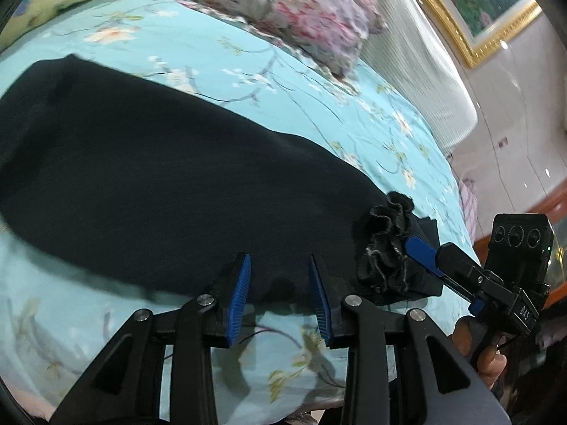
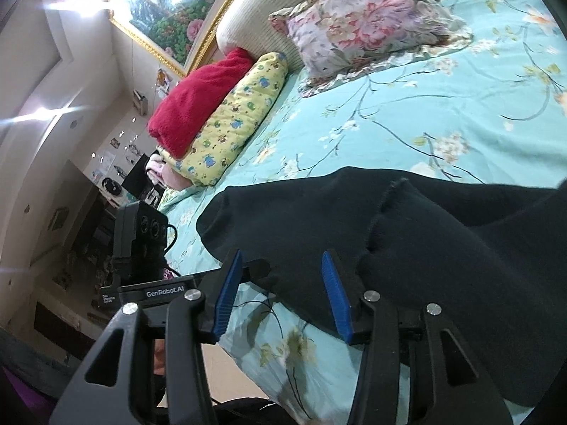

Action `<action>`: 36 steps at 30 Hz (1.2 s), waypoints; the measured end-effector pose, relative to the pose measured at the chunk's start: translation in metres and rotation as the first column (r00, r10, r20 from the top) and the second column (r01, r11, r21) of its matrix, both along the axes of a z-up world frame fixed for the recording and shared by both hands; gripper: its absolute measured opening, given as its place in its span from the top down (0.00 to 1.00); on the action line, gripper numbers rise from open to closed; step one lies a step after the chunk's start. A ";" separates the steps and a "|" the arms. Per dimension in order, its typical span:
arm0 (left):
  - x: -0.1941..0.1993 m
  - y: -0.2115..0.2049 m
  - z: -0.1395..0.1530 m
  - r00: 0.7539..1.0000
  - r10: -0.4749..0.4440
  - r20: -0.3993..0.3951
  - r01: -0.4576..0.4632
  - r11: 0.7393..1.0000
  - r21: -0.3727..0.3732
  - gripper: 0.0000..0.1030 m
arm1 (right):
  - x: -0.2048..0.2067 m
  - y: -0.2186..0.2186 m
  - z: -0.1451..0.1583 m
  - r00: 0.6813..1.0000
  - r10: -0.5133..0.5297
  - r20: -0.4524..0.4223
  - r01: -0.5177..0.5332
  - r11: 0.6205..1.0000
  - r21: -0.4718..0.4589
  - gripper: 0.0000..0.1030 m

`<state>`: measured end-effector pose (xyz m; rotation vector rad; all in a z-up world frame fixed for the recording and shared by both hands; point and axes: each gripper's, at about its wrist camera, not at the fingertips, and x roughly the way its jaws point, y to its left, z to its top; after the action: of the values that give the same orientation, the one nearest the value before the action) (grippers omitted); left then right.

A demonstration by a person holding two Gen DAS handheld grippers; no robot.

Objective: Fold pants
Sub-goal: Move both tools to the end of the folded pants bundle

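soft black pants on the bed edge, both grippers spread and empty

the black, soft knit fabric pants [image 1: 170, 177] lie flat across the left and middle of the left wrist view, on the turquoise floral bedsheet [image 1: 319, 81]. they look light and limp, likely to sag and slide when lifted, and not fragile. the cloth should pinch easily, but a thin single layer could slip out, so i would take a doubled edge or the thicker band.

at the bottom centre of that view the left gripper [image 1: 280, 283] hangs over the near edge of the pants with its blue pads [image 1: 241, 290] spread apart and nothing between them. further right sits the ruffled, gathered end of the pants [image 1: 384, 244], a firmer place to hold. the right gripper [image 1: 416, 246] reaches towards it from the lower right; whether it clamps the cloth i cannot tell in that view. in the right wrist view the right gripper's jaws stand apart over the dark cloth and the sheet, holding nothing.

the bed is soft and patterned, so the fabric should drag a little rather than glide. a yellow printed pillow [image 2: 234, 120] and a red fuzzy blanket [image 2: 198, 102] lie at the left of the right wrist view, and a pink and lilac floral pillow [image 2: 365, 24] at upper centre against the pale ribbed headboard [image 2: 255, 10]. a gold-framed painting [image 2: 170, 3] hangs on the wall at upper left.
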<state>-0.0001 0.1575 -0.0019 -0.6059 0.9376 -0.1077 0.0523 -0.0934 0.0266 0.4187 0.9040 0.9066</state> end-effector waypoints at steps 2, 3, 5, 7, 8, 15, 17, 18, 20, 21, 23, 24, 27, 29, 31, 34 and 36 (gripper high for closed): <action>-0.008 0.006 0.001 1.000 0.026 0.000 -0.026 1.000 -0.003 0.67 | 0.002 0.009 0.000 1.000 0.025 0.002 -0.025 1.000 -0.015 0.53; -0.013 0.009 0.002 0.999 0.038 0.001 -0.038 0.999 -0.003 0.67 | 0.002 0.012 0.001 0.999 0.034 0.003 -0.034 0.999 -0.021 0.53; -0.021 0.014 0.004 0.998 0.060 0.005 -0.060 0.998 -0.002 0.66 | 0.004 0.021 0.002 0.998 0.058 0.009 -0.058 0.998 -0.034 0.52; -0.031 0.022 0.007 0.996 0.085 0.012 -0.085 0.996 -0.002 0.63 | 0.007 0.031 0.003 0.996 0.083 0.016 -0.082 0.996 -0.047 0.51; -0.035 0.026 0.008 0.995 0.096 0.016 -0.096 0.995 -0.002 0.63 | 0.008 0.034 0.004 0.996 0.093 0.019 -0.092 0.994 -0.052 0.51; -0.059 0.056 0.012 0.982 0.190 0.022 -0.190 0.982 0.001 0.56 | 0.018 0.065 0.009 0.984 0.172 0.036 -0.168 0.981 -0.099 0.42; -0.066 0.065 0.012 0.976 0.215 0.022 -0.215 0.977 0.008 0.56 | 0.020 0.074 0.010 0.981 0.193 0.037 -0.187 0.975 -0.116 0.42; -0.070 0.070 0.012 0.974 0.227 0.022 -0.227 0.974 0.009 0.56 | 0.021 0.079 0.010 0.979 0.202 0.039 -0.196 0.972 -0.127 0.42; -0.077 0.079 0.011 0.967 0.254 0.017 -0.254 0.967 0.003 0.55 | 0.024 0.090 0.012 0.974 0.222 0.047 -0.213 0.966 -0.147 0.42; -0.081 0.084 0.009 0.963 0.268 0.013 -0.268 0.963 -0.003 0.53 | 0.026 0.095 0.013 0.972 0.231 0.050 -0.221 0.963 -0.156 0.42; -0.087 0.094 0.005 0.954 0.299 0.004 -0.299 0.954 -0.019 0.50 | 0.030 0.109 0.015 0.965 0.256 0.059 -0.242 0.955 -0.172 0.42; -0.089 0.098 0.003 0.951 0.309 0.001 -0.309 0.951 -0.026 0.50 | 0.033 0.115 0.015 0.962 0.266 0.064 -0.251 0.950 -0.183 0.42; -0.091 0.105 -0.001 0.944 0.330 -0.009 -0.330 0.943 -0.037 0.50 | 0.042 0.134 0.018 0.953 0.292 0.079 -0.268 0.937 -0.225 0.42; -0.092 0.112 -0.004 0.938 0.345 -0.013 -0.346 0.937 -0.052 0.50 | 0.046 0.143 0.019 0.949 0.301 0.093 -0.272 0.932 -0.239 0.42; -0.095 0.120 -0.007 0.930 0.366 -0.019 -0.367 0.928 -0.063 0.50 | 0.052 0.154 0.022 0.942 0.320 0.101 -0.287 0.925 -0.248 0.42; -0.092 0.128 -0.010 0.919 0.393 -0.028 -0.394 0.917 -0.067 0.50 | 0.059 0.166 0.023 0.934 0.340 0.111 -0.301 0.914 -0.272 0.42; -0.091 0.135 -0.012 0.913 0.406 -0.034 -0.408 0.910 -0.075 0.50 | 0.064 0.173 0.024 0.930 0.349 0.118 -0.306 0.909 -0.282 0.42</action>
<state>-0.0912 0.2925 -0.0142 -0.8676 0.8086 0.2366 0.1163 0.0799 0.0506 -0.0403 0.9397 1.0960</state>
